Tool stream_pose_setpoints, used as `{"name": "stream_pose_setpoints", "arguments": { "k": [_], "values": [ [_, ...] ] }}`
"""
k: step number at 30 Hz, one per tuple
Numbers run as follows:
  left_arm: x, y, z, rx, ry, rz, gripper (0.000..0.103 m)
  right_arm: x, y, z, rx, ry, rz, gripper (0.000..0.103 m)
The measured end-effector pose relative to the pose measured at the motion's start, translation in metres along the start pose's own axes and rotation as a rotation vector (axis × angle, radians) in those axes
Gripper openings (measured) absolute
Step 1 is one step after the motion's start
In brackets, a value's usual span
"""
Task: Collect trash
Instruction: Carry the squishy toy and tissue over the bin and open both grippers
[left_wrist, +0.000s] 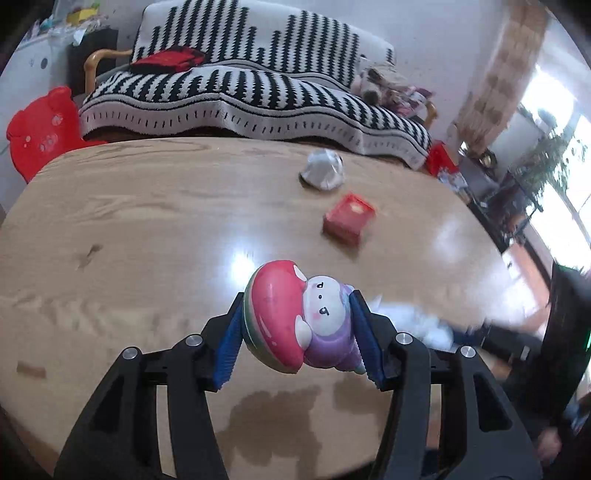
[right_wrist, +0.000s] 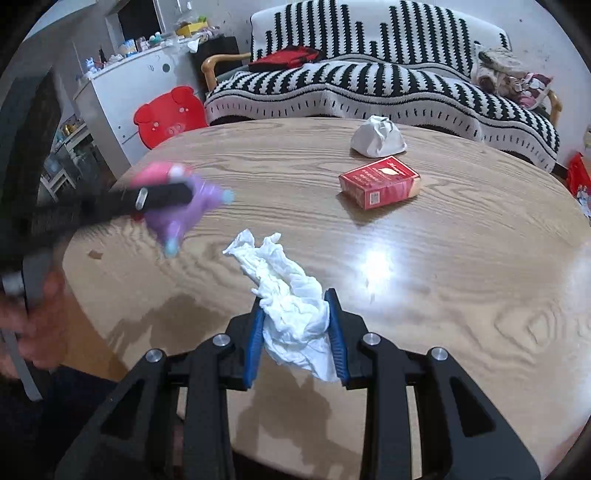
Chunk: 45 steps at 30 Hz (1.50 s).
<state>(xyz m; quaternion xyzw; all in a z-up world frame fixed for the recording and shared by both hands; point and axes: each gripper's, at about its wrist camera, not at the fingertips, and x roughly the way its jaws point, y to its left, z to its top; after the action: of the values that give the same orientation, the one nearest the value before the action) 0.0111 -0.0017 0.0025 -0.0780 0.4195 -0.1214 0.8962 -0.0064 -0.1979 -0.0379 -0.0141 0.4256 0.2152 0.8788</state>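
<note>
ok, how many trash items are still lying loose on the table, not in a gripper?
2. A crumpled paper ball near the table's far edge by the sofa, and a red box just in front of it. The white tissue is held by the right gripper, so not counted.

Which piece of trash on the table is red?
The cigarette box is the red one. The crumpled paper ball behind it is white, and so is the tissue pinched in the right gripper.

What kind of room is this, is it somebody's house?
Most likely a living room in someone's home. A sofa draped in a black-and-white striped blanket stands behind the wooden table, a red pig-shaped stool sits beside it, and a white cabinet is crowded with small household things.
</note>
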Motion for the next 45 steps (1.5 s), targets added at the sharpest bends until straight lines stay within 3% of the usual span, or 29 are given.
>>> {"name": "stream_pose_setpoints", "arguments": {
  "k": [8,13,16,21,26,45],
  "values": [
    [-0.049,-0.009,-0.113,0.062,0.032,0.003,0.054,-0.054,0.022,-0.074,0.056,-0.023,0.022,0.032],
    [-0.063,-0.024,-0.150,0.111,0.063,-0.023,0.055,-0.070,0.029,-0.124,0.107,0.007,0.040,0.032],
    [-0.054,-0.035,-0.171,0.134,0.133,-0.054,0.055,-0.063,0.026,-0.146,0.178,0.072,0.044,0.032],
    [-0.031,-0.051,-0.182,0.171,0.183,-0.038,0.055,-0.053,0.021,-0.150,0.216,0.118,0.029,0.032],
    [-0.012,-0.044,-0.186,0.124,0.232,-0.036,0.055,-0.039,0.009,-0.158,0.281,0.176,0.026,0.032],
    [-0.003,-0.045,-0.189,0.103,0.246,-0.023,0.057,-0.035,0.005,-0.153,0.286,0.178,0.014,0.032]
  ]
}}
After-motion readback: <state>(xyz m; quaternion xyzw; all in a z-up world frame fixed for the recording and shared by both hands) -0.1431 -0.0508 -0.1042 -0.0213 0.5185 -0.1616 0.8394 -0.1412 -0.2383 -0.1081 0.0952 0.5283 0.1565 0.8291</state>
